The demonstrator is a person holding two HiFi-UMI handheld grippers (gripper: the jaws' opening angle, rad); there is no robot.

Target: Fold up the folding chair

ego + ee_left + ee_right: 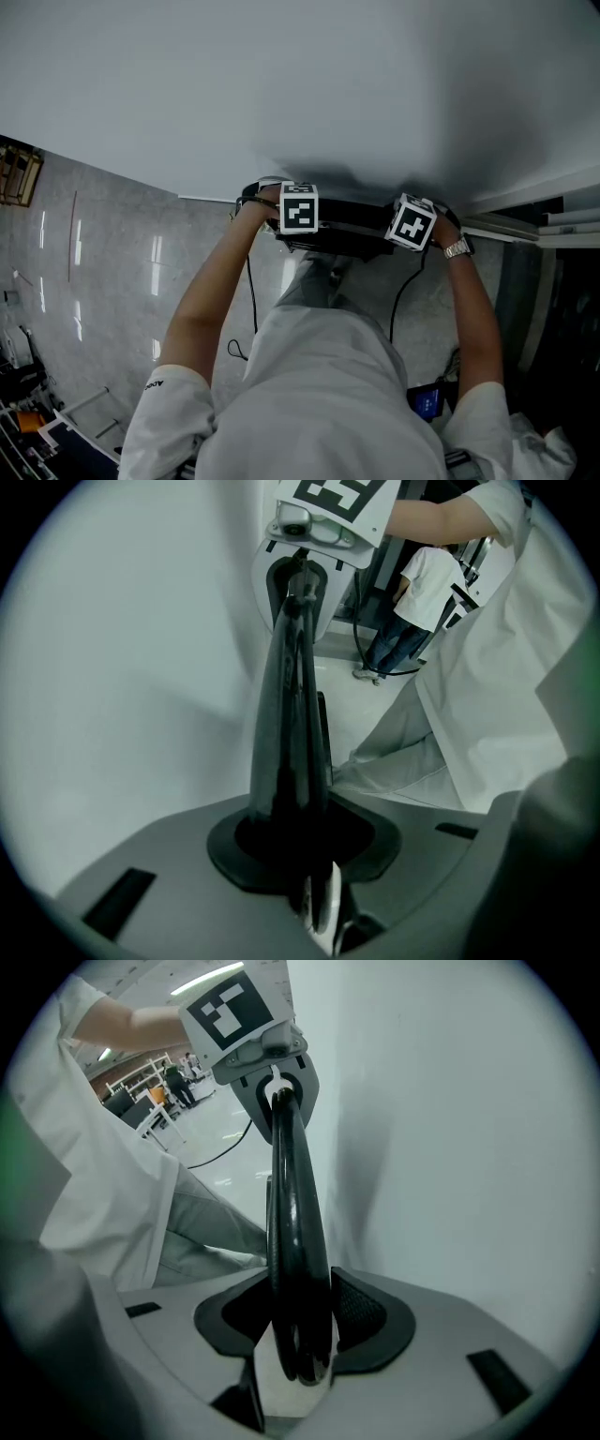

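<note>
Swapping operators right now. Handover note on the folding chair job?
Grippers: the left hand-held gripper is shut on the upper edge of the folding chair. The right hand-held gripper has its jaws apart around the same edge, and the pads do not seem to press.
Where: the chair stands in front of the person, close to the white wall. Whether it touches the wall can't be told.
Done: the chair looks folded flat.
Left: probably steady it, perhaps against the wall, then let go with the left.

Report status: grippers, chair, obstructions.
Left gripper shut on folding chair top edge. Right gripper open around it. Chair looks folded, at white wall. No obstruction seen.
</note>
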